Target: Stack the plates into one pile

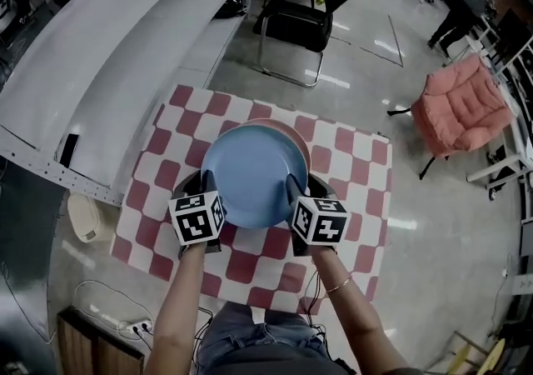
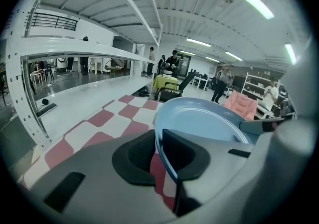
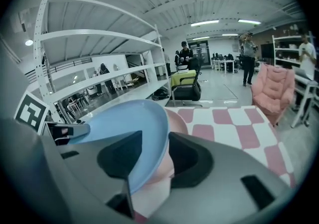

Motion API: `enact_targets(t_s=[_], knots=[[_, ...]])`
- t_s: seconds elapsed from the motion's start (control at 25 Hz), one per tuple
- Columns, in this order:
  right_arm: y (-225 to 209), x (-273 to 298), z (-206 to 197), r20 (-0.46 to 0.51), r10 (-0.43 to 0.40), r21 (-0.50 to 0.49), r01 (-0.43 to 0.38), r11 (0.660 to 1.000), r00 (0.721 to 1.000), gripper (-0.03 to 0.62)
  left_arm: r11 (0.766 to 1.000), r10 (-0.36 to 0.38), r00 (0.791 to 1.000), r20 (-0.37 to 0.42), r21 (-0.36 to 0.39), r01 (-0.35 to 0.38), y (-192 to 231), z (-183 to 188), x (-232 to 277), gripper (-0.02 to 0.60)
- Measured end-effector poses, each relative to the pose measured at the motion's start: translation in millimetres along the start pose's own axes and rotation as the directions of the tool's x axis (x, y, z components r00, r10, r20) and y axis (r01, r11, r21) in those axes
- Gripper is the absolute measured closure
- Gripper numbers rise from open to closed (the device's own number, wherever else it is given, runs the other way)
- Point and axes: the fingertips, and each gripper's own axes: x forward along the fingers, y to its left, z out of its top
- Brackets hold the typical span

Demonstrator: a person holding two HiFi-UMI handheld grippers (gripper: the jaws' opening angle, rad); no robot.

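A light blue plate (image 1: 248, 175) hangs just over a pink plate (image 1: 290, 135), whose rim peeks out behind it at the upper right. Both lie above the red-and-white checkered table (image 1: 354, 175). My left gripper (image 1: 205, 192) is shut on the blue plate's near left rim, and my right gripper (image 1: 295, 195) is shut on its near right rim. In the left gripper view the blue plate (image 2: 204, 121) runs edge-on between the pads of that gripper (image 2: 159, 154). In the right gripper view the blue plate (image 3: 124, 124) sits in that gripper (image 3: 162, 154), with the pink plate (image 3: 160, 169) right under it.
White shelving (image 1: 108, 48) runs along the table's left side. A black chair (image 1: 308, 15) stands beyond the far edge, a pink armchair (image 1: 462, 107) to the right. A white object (image 1: 83, 217) and cables (image 1: 125, 327) lie on the floor at the left.
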Motion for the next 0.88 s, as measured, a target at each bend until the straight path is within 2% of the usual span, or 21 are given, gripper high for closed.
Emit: enact_targets(t_s=[0.16, 0.36, 0.64, 0.88], knots=[[-25, 7, 5, -0.004, -0.008, -0.012, 0.008, 1.000, 1.000, 0.431, 1.000, -0.018, 1.000, -0.011, 0.014, 0.018, -21, 1, 17, 0.525], [-50, 18, 10, 0.002, -0.020, -0.044, 0.020, 0.999, 1.000, 0.431, 1.000, -0.016, 1.000, -0.008, -0.010, 0.016, -39, 4, 32, 0.528], [-57, 43, 7, -0.028, 0.015, -0.064, -0.017, 0.998, 1.000, 0.431, 0.999, 0.039, 0.999, -0.009, 0.029, -0.039, -37, 3, 50, 0.525], [-59, 58, 0, -0.055, 0.022, -0.109, -0.028, 0.994, 0.998, 0.431, 0.998, 0.065, 0.998, -0.027, 0.029, -0.064, -32, -6, 59, 0.525]])
